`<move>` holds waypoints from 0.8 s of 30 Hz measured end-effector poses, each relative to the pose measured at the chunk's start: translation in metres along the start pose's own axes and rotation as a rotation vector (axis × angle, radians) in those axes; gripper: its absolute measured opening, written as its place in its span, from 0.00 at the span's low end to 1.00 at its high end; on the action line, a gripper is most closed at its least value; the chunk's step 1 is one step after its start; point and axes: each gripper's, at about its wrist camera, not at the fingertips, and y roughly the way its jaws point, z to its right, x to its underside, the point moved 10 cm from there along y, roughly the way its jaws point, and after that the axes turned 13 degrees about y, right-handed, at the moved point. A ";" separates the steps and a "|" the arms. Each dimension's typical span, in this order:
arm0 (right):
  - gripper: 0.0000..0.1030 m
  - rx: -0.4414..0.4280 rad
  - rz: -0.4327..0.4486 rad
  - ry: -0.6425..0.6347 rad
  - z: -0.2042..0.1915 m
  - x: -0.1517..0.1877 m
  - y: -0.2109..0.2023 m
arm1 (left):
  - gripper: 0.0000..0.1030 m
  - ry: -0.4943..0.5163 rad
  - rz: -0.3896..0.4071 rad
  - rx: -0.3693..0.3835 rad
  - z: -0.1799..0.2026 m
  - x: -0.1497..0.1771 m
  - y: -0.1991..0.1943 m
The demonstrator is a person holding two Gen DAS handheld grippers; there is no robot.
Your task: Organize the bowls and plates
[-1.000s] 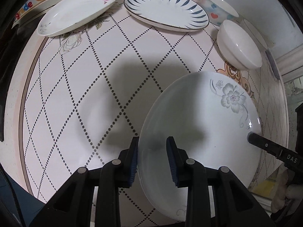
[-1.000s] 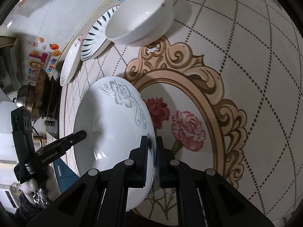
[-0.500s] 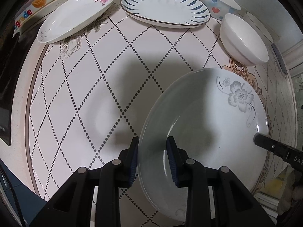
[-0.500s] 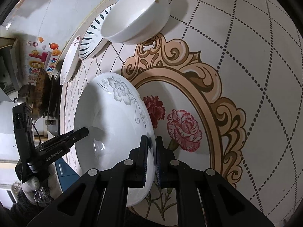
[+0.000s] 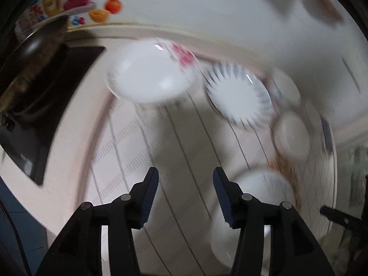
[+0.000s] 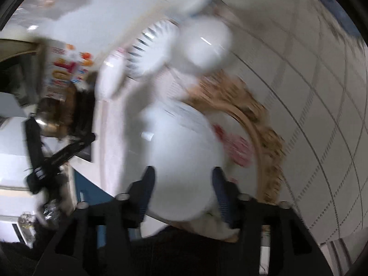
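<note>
A: Report both claws.

B: Left gripper: jaws opening, nothing between the pads, only tabletop behind the gap. Right gripper: jaws opening, pads clear of the grey-flower plate, which shows through the gap.

A: Locate the plate.

B: It lies on the tabletop, released, beside the gold frame print. In the left view it sits behind the right finger.

A: Surroundings, relative to that plate?

B: Beyond it: a white bowl nearest, then a blue-rayed plate and a pink-flower plate towards the wall. A second bowl stands behind the blue-rayed plate. A dark stove lies left of the table. All frames are motion-blurred.
</note>
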 end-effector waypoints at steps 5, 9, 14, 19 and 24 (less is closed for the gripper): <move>0.57 -0.072 0.007 -0.081 -0.112 -0.055 0.053 | 0.46 -0.107 0.002 -0.032 -0.078 -0.044 0.032; 0.57 -0.060 -0.012 -0.104 -0.182 -0.125 0.138 | 0.46 -0.148 0.000 -0.060 -0.133 -0.073 0.063; 0.54 0.031 -0.025 -0.097 -0.217 -0.200 0.223 | 0.46 -0.141 -0.032 -0.092 -0.166 -0.097 0.102; 0.36 0.102 -0.037 -0.111 -0.222 -0.241 0.277 | 0.38 -0.154 -0.065 -0.051 -0.178 -0.103 0.131; 0.12 0.134 -0.070 -0.099 -0.210 -0.249 0.308 | 0.20 -0.135 -0.077 -0.046 -0.181 -0.102 0.142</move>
